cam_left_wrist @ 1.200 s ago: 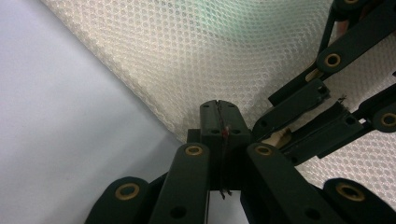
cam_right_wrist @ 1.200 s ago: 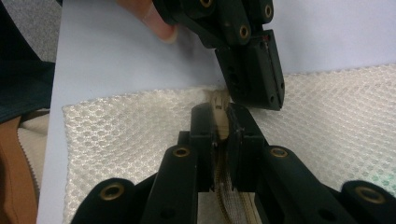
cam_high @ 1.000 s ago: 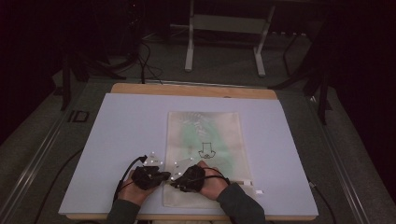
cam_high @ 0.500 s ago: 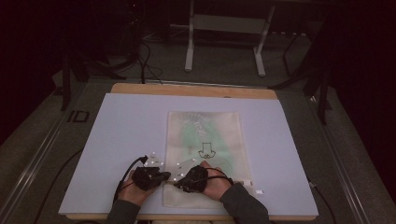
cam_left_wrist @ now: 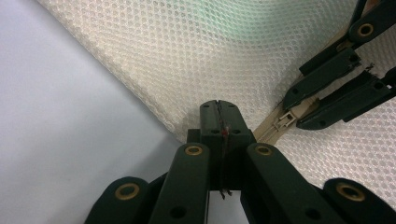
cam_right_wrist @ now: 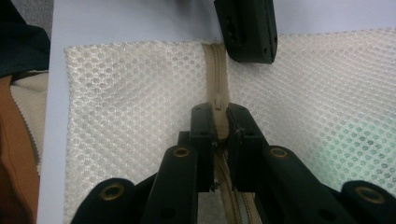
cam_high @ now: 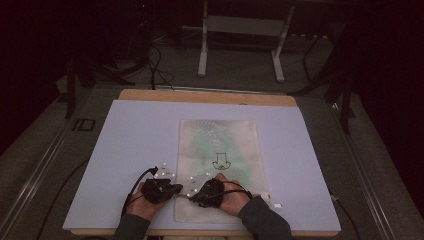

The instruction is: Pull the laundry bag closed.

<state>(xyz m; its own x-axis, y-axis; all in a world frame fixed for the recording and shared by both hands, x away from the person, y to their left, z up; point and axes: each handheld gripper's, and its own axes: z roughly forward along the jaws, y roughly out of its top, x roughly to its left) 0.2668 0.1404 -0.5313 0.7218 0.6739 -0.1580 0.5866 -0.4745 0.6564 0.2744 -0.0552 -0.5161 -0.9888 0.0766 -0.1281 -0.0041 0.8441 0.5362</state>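
A cream mesh zip bag [cam_high: 220, 150] with green contents and a black arrow mark lies flat on the pale table [cam_high: 125, 145]. At its near edge, in the high view, my left gripper [cam_high: 173, 189] and right gripper [cam_high: 192, 196] almost meet. In the left gripper view, the left gripper [cam_left_wrist: 218, 111] is shut on the edge of the mesh bag [cam_left_wrist: 187, 56] near the zipper's end. In the right gripper view, the right gripper [cam_right_wrist: 218, 114] is shut on the zipper slider [cam_right_wrist: 218, 102]; the beige zipper [cam_right_wrist: 215, 60] runs ahead toward the left gripper [cam_right_wrist: 247, 28].
A wooden board edge [cam_high: 210, 96] shows beyond the table's far side. Small white bits [cam_high: 272, 201] lie to the right of the bag. A metal stand [cam_high: 240, 35] and cables stand on the dark floor behind. Bare table surface [cam_high: 310, 165] extends on both sides of the bag.
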